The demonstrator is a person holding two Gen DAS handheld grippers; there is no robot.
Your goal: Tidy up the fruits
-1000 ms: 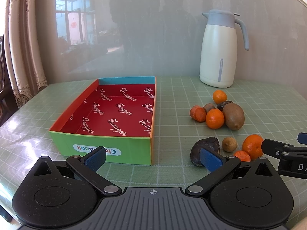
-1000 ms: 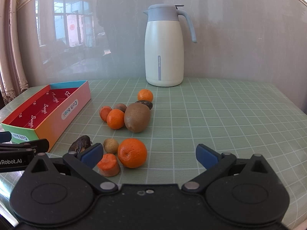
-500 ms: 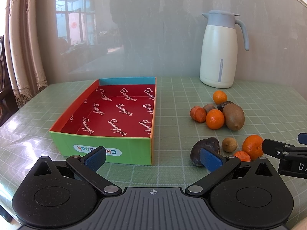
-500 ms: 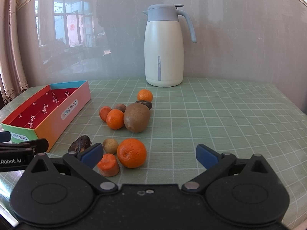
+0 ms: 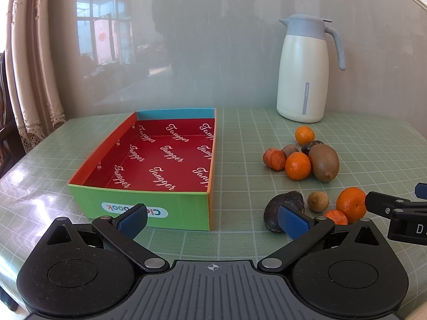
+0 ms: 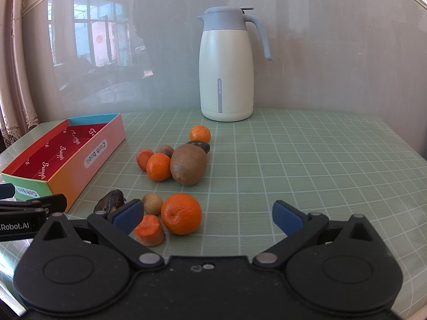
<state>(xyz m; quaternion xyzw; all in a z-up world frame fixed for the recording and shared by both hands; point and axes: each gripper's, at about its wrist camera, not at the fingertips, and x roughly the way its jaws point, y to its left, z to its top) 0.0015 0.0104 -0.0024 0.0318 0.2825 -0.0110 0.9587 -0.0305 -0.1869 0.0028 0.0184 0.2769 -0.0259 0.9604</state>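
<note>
**A:** What fruit lies on the counter [image 6: 307, 165]?

**B:** Two loose groups on the green checked cover. Far group: a small mandarin [image 6: 200, 133], a dark fruit [image 6: 200, 145] behind a brown kiwi [image 6: 188, 164], an orange mandarin [image 6: 158, 166] touching the kiwi, an orange-red piece [image 6: 143, 158] and a small brown fruit [image 6: 165, 150]. Near group: a large mandarin [image 6: 181, 213], a cut orange piece [image 6: 149, 230] just beside it, a small tan round fruit [image 6: 152, 203] and a dark wrinkled fruit [image 6: 109, 204].

**A:** And the tray?

**B:** A shallow box [image 5: 149, 194], red inside with white script, green near wall, standing left of the fruit and well apart from the far group. Nothing lies in it.

**A:** The tongs?

**B:** Left tongs [image 5: 212, 220] spread apart, holding nothing, facing the box's near right corner; the dark wrinkled fruit sits partly behind one blue pad. Right tongs [image 6: 206, 216] likewise apart, holding nothing, with the near group at their left finger.

**A:** Anything else?

**B:** A cream jug [image 6: 226, 66] with grey lid stands at the wall.
</note>
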